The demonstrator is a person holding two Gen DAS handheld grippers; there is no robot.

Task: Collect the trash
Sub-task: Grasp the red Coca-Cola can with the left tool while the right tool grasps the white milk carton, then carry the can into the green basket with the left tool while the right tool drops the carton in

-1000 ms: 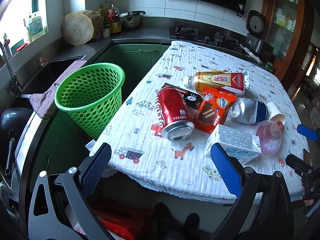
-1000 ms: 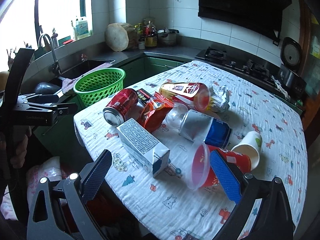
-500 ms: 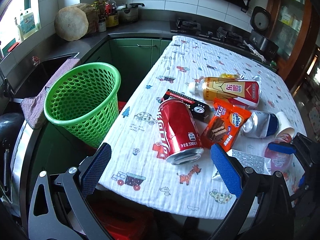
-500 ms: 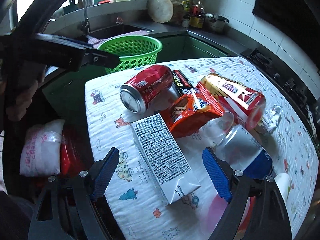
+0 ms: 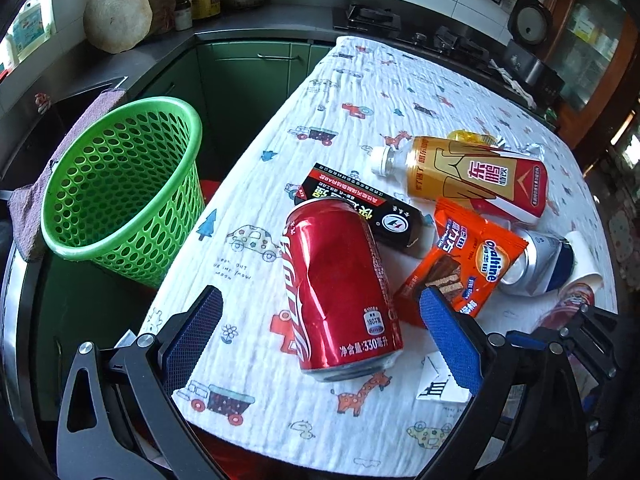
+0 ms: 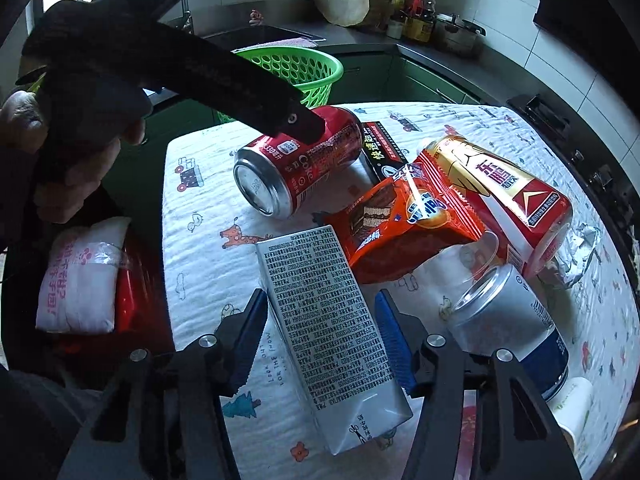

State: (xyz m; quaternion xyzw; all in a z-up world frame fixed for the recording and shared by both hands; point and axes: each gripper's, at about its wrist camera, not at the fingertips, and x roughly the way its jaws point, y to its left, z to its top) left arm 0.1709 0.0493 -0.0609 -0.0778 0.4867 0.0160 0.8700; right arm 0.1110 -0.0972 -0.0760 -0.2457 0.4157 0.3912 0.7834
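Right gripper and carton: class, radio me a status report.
Right gripper closing around white carton. Left gripper open, straddling red can. Orange wrapper overlaps carton's far end. Green basket off table's edge.

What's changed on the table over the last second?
Both tongs came down toward the trash. The right tongs moved from beside the plastic cup to straddle the grey carton, and their jaws are closing on it. The left tongs advanced, open, around the red can. The trash and the green basket have not moved.
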